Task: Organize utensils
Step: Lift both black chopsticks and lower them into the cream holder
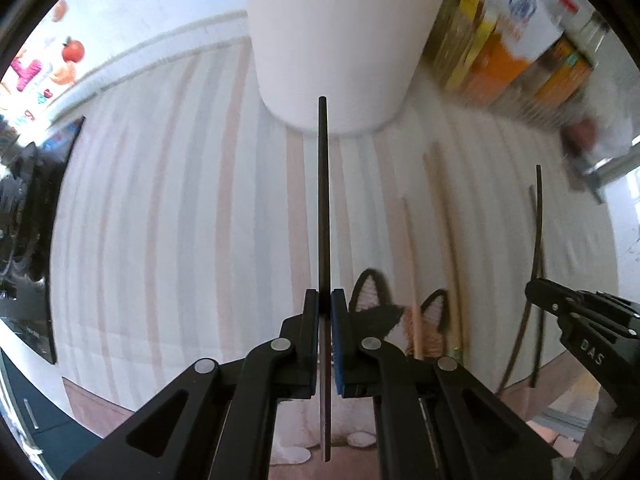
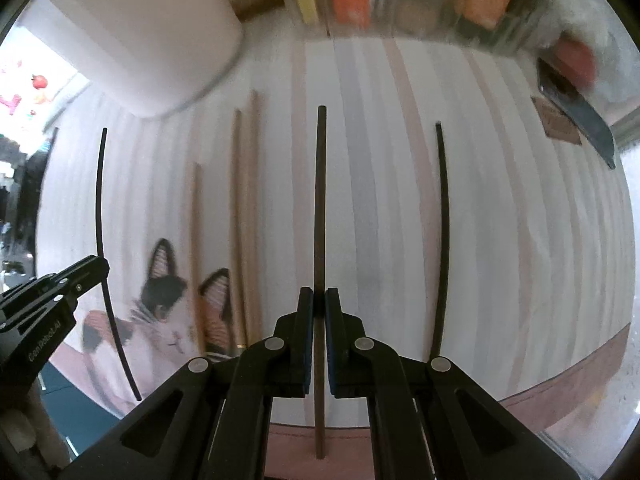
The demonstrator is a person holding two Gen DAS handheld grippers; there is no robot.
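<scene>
In the left wrist view my left gripper (image 1: 325, 304) is shut on a black chopstick (image 1: 323, 200), which points toward a tall white holder (image 1: 328, 40). At the right edge my right gripper (image 1: 534, 286) carries a dark chopstick (image 1: 539, 220). The right wrist view shows my right gripper (image 2: 319, 304) shut on a dark brown chopstick (image 2: 320, 200) above the striped mat (image 2: 520, 220). The left gripper (image 2: 102, 264) enters from the left with its black chopstick (image 2: 99, 200). One more black chopstick (image 2: 442, 220) and several wooden chopsticks (image 2: 244, 200) lie on the mat.
The white holder (image 2: 140, 40) stands at the mat's far left corner. Orange and yellow boxes (image 1: 500, 60) line the back. A dark knife blade (image 2: 576, 120) lies at the far right. A cat picture (image 2: 160, 300) is printed on the mat's near end.
</scene>
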